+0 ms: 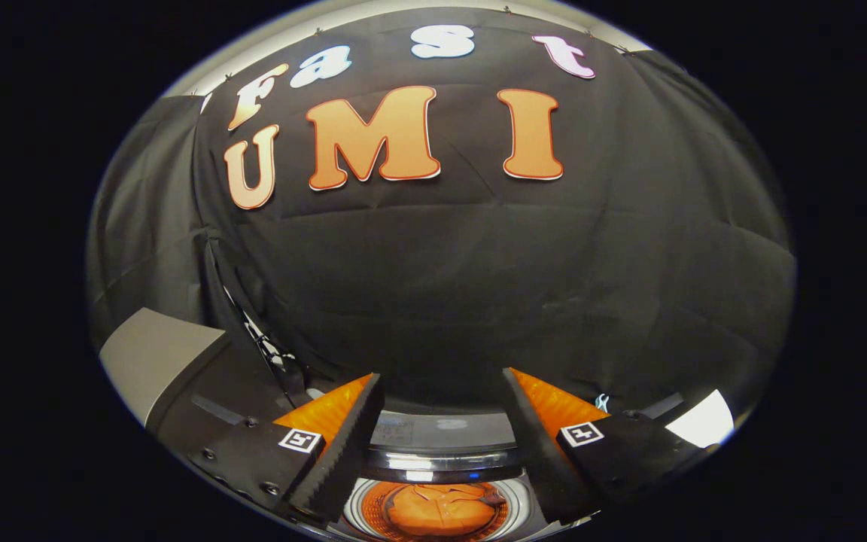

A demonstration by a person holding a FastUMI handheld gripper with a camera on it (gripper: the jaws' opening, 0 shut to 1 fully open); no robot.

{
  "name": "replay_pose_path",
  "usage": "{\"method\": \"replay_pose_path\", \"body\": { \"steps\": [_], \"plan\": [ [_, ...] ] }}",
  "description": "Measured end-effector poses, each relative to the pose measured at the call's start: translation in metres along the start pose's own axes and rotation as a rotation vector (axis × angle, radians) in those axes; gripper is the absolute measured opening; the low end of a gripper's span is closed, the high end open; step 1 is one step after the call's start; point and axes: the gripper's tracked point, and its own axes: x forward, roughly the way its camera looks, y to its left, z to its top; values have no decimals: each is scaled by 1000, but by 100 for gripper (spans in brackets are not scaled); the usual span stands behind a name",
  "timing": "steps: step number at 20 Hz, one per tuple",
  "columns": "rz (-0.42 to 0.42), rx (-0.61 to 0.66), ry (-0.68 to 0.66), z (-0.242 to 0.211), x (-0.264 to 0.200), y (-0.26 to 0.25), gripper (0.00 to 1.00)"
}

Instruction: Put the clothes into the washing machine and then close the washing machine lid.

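With the orange clothes [437, 508] lying inside the washing machine [441, 482] drum, the gripper [441, 421] is hovering above with fingers open and empty, so closing the lid seems next.

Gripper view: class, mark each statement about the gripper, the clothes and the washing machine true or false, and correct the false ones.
1. The gripper is open, with nothing between its fingers. True.
2. Orange clothes lie inside the drum. True.
3. The fingers are pinching the clothes. False: the fingers are spread apart above the drum, and the clothes lie below the gap between them.
4. The washing machine has its lid shut over the drum. False: the drum is open to view, with the clothes visible inside.
5. A grey box stands beside the machine. True.
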Motion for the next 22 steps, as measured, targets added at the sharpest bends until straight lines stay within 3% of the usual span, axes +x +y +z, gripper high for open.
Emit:
{"method": "replay_pose_path", "body": {
  "steps": [16,22],
  "plan": [
    [-30,70,64,-76,-64,3,99],
    [-38,63,49,-71,-76,5,99]
  ]
}}
